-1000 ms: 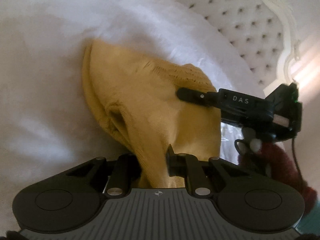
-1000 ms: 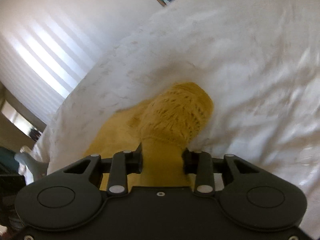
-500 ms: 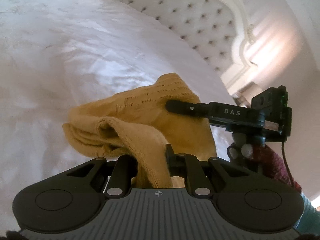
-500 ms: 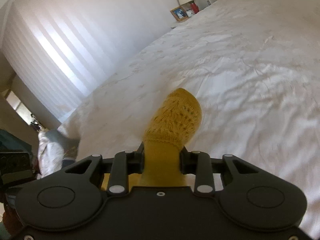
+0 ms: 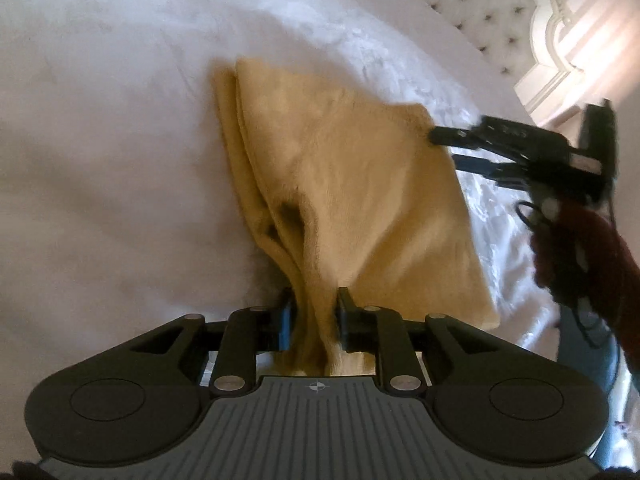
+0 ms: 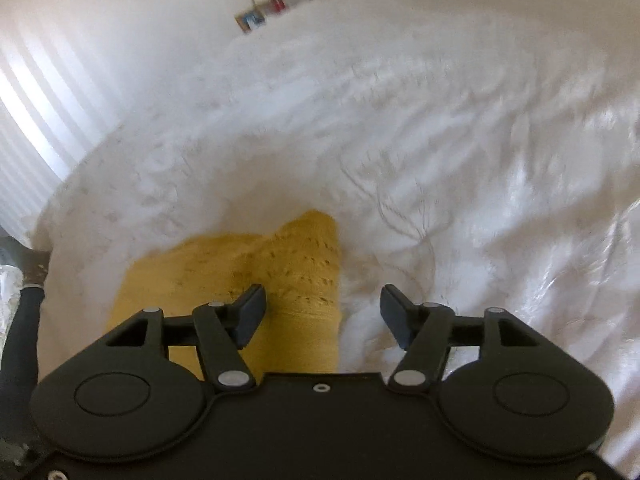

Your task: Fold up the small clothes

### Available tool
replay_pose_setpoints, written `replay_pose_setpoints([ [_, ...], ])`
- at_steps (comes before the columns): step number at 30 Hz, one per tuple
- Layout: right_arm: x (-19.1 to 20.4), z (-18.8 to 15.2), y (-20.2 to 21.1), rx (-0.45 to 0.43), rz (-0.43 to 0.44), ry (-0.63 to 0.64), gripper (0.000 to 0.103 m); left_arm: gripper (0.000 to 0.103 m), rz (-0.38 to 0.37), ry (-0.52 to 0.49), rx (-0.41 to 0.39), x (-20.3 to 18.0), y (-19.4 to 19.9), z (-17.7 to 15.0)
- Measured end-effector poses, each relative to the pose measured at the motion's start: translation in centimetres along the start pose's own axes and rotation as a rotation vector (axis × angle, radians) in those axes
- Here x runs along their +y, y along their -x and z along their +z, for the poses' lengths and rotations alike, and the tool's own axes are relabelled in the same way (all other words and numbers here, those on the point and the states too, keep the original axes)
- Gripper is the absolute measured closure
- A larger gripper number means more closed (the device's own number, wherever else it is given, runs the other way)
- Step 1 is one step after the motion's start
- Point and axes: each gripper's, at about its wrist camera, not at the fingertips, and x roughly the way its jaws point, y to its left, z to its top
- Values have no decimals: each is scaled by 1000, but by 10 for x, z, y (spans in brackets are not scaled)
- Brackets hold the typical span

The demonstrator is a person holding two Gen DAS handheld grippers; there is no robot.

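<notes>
A mustard-yellow knitted garment lies doubled over on a white bedspread, below a tufted headboard; the left gripper pinches a bunched, roped-up corner of the knit between jaws pressed close on it. Seen from the right wrist, the right gripper stands with its jaws spread wide and nothing between them; its left finger hangs over the openwork edge of the garment, its right finger over bare bedspread. In the left view that same gripper sits just at the far corner of the fold, blurred, so whether it touches the cloth cannot be told. The risks, judged from here: the left grip gathers several layers into a twist, and pulling on it could drag the folded panel askew or spring the fold open; releasing abruptly may leave a ridge along the near edge; the soft, creased cover could ruck under any sliding.
</notes>
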Motion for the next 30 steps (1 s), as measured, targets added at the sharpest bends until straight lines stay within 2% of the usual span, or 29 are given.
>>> replay_pose_setpoints([
  [3, 12, -8, 20, -27, 13, 55, 34, 81, 58, -116, -89, -11, 25, 9],
  [6, 15, -20, 31, -15, 14, 83, 34, 75, 82, -168, -174, -23, 41, 20],
  [7, 15, -25, 33, -10, 10, 90, 33, 71, 94, -182, -193, -25, 38, 26],
  [10, 19, -31, 34, -11, -7, 121, 33, 71, 130, -200, -224, -36, 13, 50],
  [16, 35, -10, 19, -48, 16, 157, 33, 70, 220, -173, -225, -31, -32, 81],
  [18, 35, -1, 2, -51, -12, 165, 33, 70, 258, -166, -223, -23, -41, 84],
  [21, 20, 6, -32, -11, -105, 141, 32, 67, 363, -160, -156, -1, -57, 78],
  [22, 10, 7, -45, 12, -123, 122, 26, 60, 352, -152, -160, 6, -59, 73],
  [23, 2, 8, -52, 22, -117, 93, 24, 53, 352, -138, -170, 11, -58, 69],
  [25, -9, 8, -56, 25, -95, 50, 22, 53, 345, -127, -168, 16, -53, 68],
  [30, 5, 11, -35, -5, -98, 88, 21, 55, 345, -93, -157, 9, -41, 75],
])
